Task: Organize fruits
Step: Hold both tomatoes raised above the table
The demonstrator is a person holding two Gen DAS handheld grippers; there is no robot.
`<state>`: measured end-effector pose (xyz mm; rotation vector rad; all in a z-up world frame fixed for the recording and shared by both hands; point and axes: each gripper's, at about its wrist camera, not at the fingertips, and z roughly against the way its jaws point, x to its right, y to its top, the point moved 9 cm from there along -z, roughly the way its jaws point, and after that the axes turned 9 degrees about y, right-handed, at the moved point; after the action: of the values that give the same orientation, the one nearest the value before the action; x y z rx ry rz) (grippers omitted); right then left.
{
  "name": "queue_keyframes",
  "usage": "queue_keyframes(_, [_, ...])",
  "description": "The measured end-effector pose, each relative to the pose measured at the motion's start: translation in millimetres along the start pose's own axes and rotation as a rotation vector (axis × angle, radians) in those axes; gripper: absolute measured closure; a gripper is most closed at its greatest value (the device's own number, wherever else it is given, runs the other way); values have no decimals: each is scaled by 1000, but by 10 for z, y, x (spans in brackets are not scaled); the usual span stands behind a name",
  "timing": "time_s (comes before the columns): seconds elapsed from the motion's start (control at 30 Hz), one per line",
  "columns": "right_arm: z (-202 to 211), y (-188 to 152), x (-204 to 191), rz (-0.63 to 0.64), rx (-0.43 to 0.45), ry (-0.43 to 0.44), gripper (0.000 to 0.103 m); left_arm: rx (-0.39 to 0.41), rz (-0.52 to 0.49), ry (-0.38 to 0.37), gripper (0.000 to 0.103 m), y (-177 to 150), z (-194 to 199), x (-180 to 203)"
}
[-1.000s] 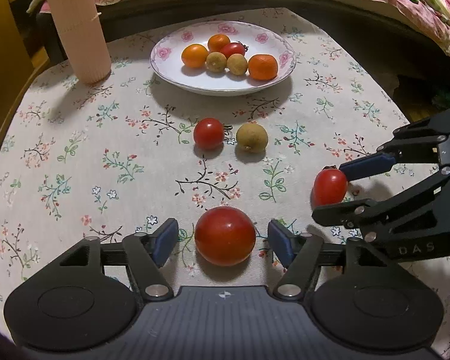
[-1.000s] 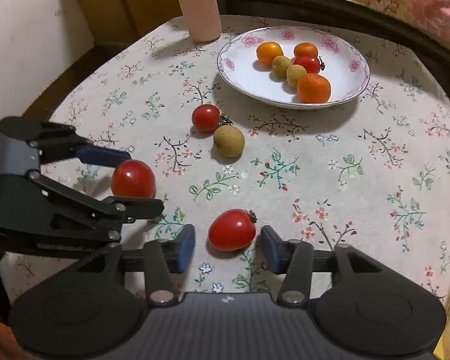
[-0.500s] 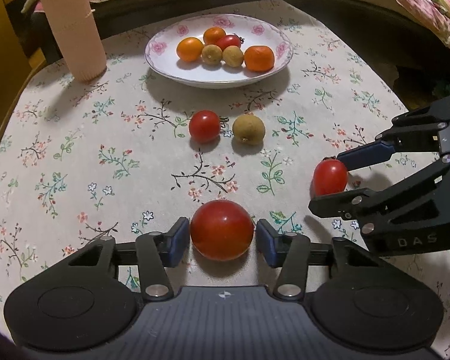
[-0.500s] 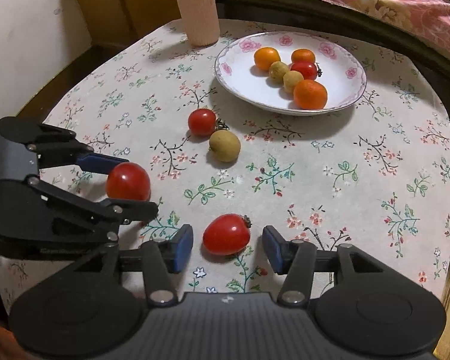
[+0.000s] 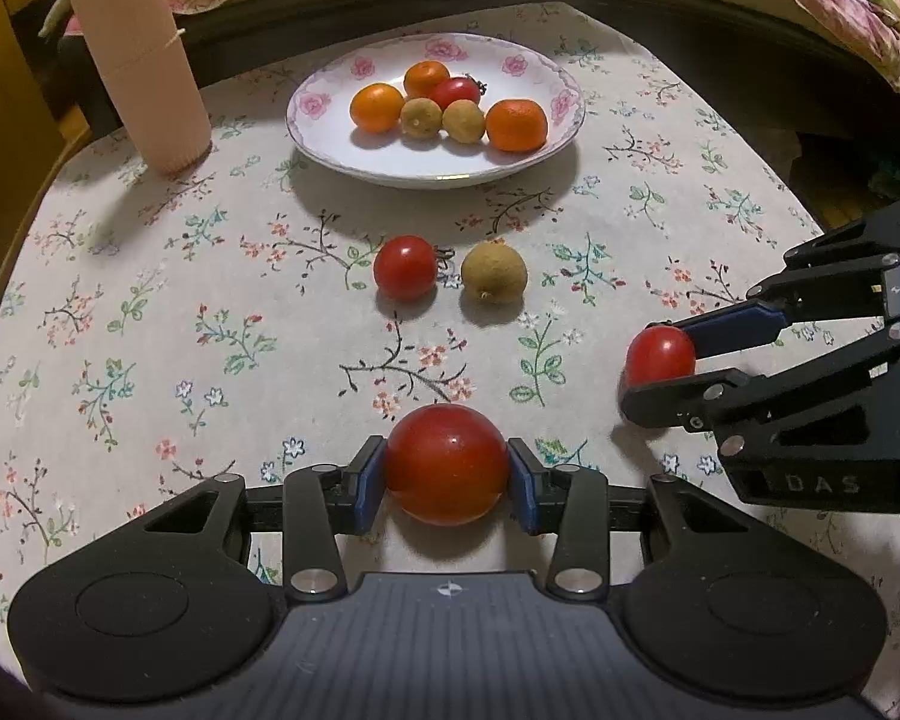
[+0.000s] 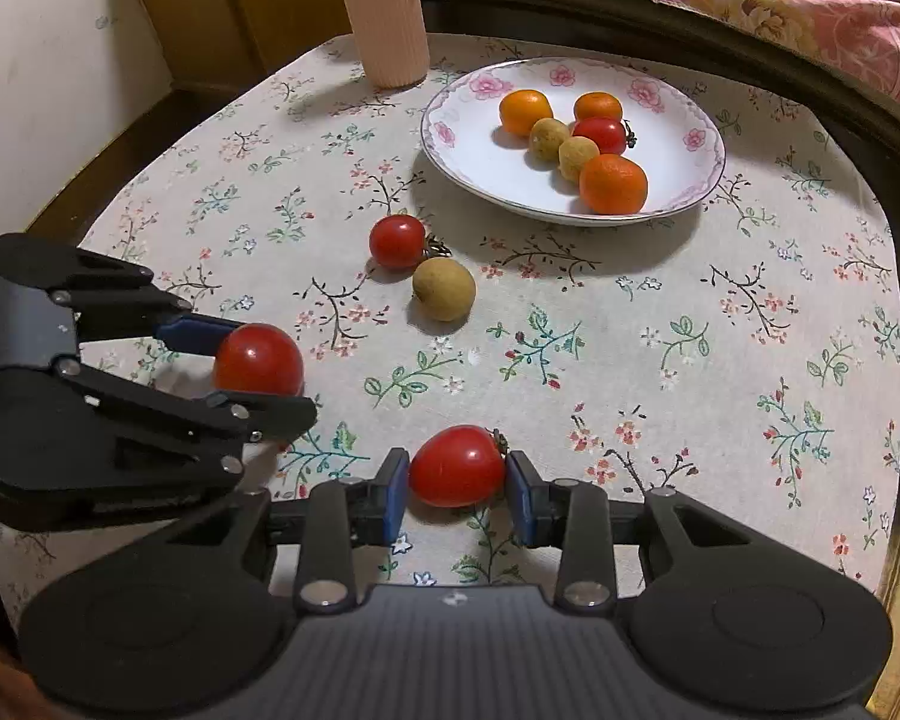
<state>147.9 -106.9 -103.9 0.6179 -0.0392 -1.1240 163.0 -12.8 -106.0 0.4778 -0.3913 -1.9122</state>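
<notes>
Both grippers are down on the floral tablecloth (image 5: pixel 150 312), each closing on a tomato. My left gripper (image 5: pixel 447 477) has the big round tomato (image 5: pixel 447 462) between its blue pads at bottom centre of the left view; pads look like they touch both sides. My right gripper (image 6: pixel 456 480) is closing on the smaller pointed tomato (image 6: pixel 456 465) at bottom centre of the right view. The right pad sits by the stem end, the left pad is at the skin, though the contact is hard to confirm at this angle.

Plate (image 5: pixel 330 144) is at upper centre, already holding oranges, two brownish fruits and a tomato. A loose tomato (image 5: pixel 405 267) and a brown longan-like fruit (image 5: pixel 493 273) wait mid-table, just beside each other.

To do this well I'd finish the squeeze gently, since tomatoes bruise and slip. Then lift straight up before swinging toward the plate, one hand after the other so the grippers don't clash. I'd set them down in the bare front area of the plate so the pile doesn't roll.
</notes>
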Motion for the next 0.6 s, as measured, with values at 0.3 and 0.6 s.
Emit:
queue_keyframes(0.3, [29, 33, -15, 5, 16, 3, 62, 14, -4, 4, 53, 94, 10, 55])
queue_keyframes(0.6, [47, 43, 12, -12, 28, -3, 62, 19, 6, 7, 53, 128, 5, 50])
